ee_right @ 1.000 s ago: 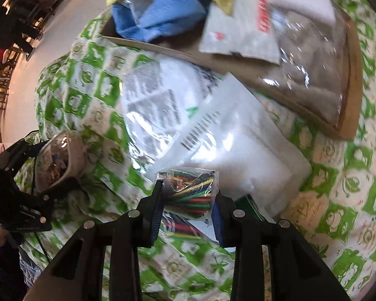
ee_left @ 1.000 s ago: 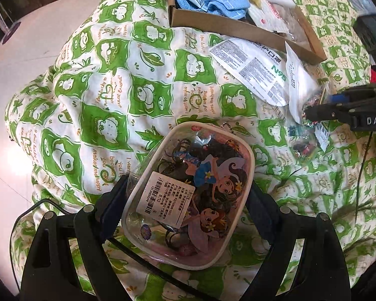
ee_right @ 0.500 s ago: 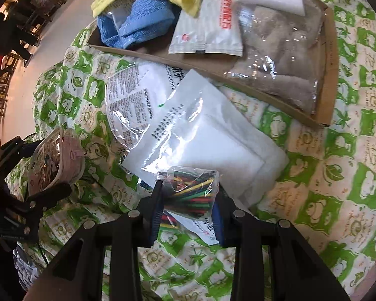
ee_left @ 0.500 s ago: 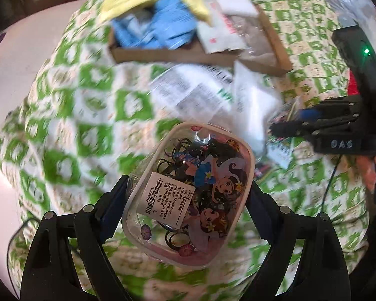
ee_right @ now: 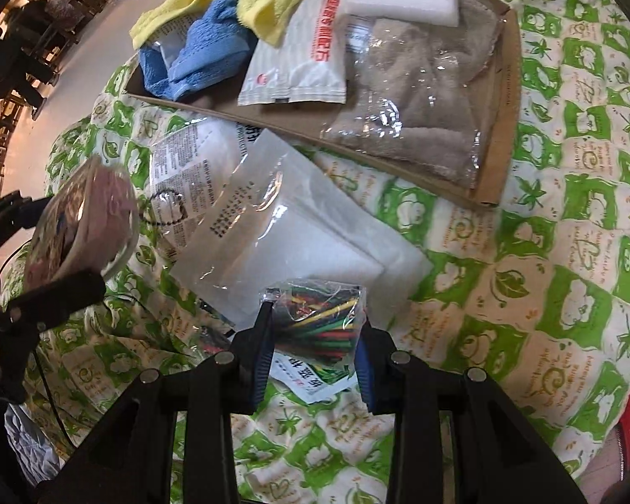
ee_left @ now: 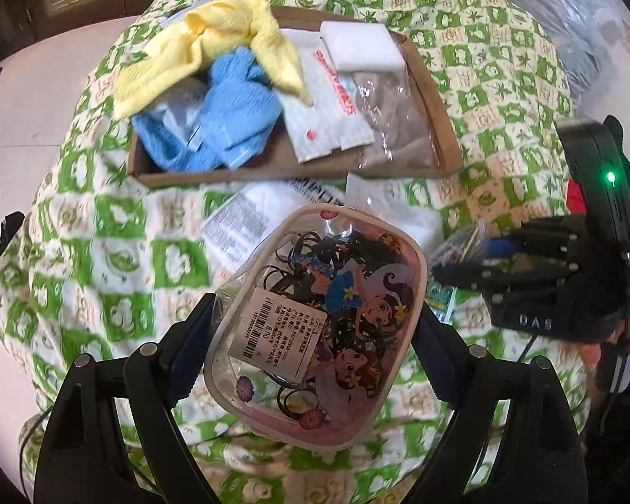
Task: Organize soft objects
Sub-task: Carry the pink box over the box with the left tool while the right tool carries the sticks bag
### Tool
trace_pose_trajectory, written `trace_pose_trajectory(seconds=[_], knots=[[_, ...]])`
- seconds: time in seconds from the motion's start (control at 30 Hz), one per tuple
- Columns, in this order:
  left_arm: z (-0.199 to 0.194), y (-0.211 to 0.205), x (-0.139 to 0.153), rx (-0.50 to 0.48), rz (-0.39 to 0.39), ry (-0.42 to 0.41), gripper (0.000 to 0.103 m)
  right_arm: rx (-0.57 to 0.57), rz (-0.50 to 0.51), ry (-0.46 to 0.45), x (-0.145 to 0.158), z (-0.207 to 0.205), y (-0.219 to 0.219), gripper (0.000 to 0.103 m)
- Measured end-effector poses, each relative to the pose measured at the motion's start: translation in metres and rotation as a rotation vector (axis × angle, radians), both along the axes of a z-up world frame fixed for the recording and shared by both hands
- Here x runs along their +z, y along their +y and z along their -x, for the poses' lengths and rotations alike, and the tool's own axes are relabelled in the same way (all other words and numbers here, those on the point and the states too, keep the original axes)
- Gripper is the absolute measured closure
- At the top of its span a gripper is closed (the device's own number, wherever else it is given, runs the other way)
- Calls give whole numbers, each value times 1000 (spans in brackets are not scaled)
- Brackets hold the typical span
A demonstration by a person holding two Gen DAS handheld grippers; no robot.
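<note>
While the left gripper [ee_left: 315, 315] clamps a clear cartoon-printed pouch [ee_left: 315, 319], the right gripper [ee_right: 313, 336] pinches a packet of coloured bands [ee_right: 319, 319].

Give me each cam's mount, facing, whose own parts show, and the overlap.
Left wrist: on the left gripper, looking steeply down at the cartoon pouch it clamps; the right gripper shows at right.
Right wrist: on the right gripper, facing down at its held bag of coloured bands; the left gripper shows at left.
Shared: cardboard tray, green quilt.

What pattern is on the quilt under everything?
The quilt has a green and cream check with leaf and tree motifs, clearest in the right wrist view.
</note>
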State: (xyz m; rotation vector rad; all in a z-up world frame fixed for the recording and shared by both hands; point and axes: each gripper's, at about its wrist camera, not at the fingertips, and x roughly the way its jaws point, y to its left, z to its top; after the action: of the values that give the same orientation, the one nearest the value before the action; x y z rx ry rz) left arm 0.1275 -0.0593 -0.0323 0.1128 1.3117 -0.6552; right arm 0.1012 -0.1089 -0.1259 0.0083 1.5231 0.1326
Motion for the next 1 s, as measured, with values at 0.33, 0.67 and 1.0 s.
trace_pose_trajectory(seconds=[0.33, 0.67, 1.0], knots=[[-25, -9, 15, 16, -26, -27, 15, -44, 22, -40, 32, -9, -75, 69], [-49, -20, 12, 42, -36, -26, 15, -84, 32, -30, 49, -22, -130, 69], [-105, -44, 31, 49, -17, -52, 15, -107, 21, -24, 54, -63, -148, 69]])
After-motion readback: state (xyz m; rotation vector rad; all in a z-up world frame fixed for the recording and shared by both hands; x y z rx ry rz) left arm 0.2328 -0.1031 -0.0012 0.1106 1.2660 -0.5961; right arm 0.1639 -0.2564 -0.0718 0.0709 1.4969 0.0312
